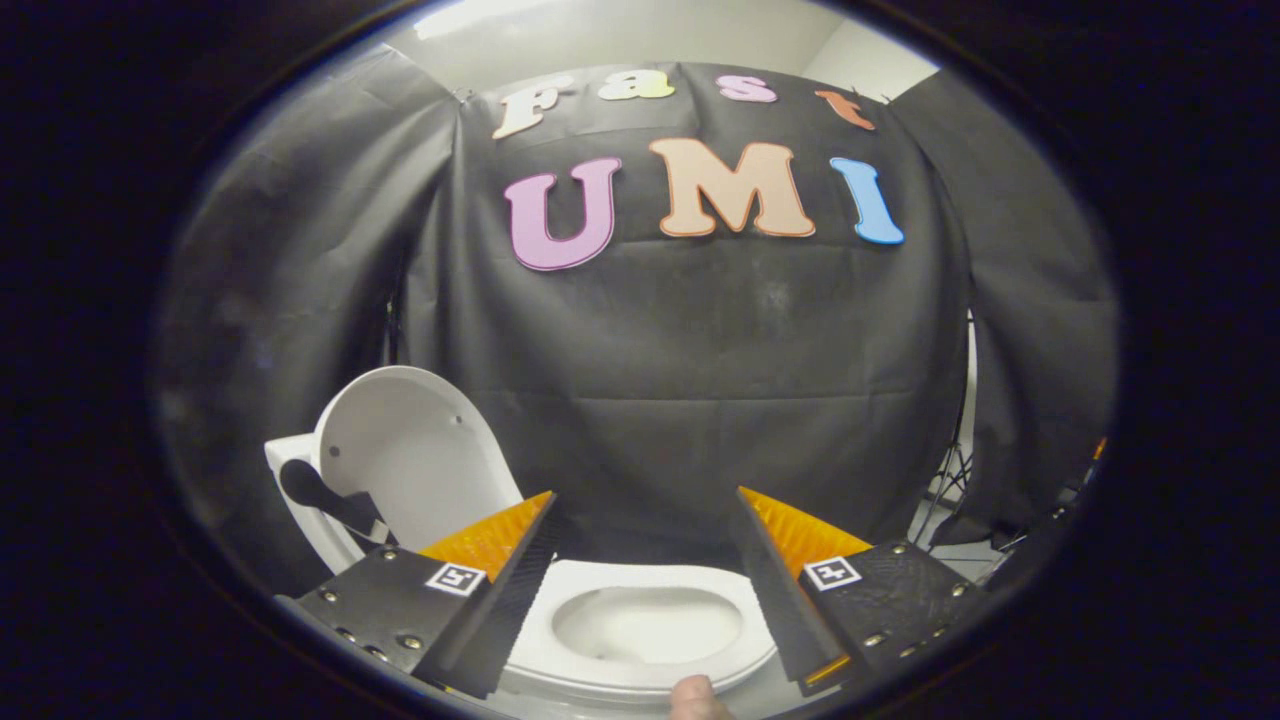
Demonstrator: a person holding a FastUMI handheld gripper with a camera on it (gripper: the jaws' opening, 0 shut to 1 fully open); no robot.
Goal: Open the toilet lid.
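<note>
Fingers point(645, 505): spread wide, gripping nothing | Toilet lid point(405, 450): raised upright, beyond the left finger | Toilet bowl point(640, 625): open, between the fingers | Fingertip point(697, 697): at the bowl's near rim

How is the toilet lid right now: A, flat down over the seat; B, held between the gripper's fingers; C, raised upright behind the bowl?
C: the toilet lid stands upright, the bowl lies uncovered, and the gripper is open, holding nothing.

The claw point(645, 505) has ridged inner faces and dark textured mounts (screw-studded, each carrying a square black-and-white marker).
</note>
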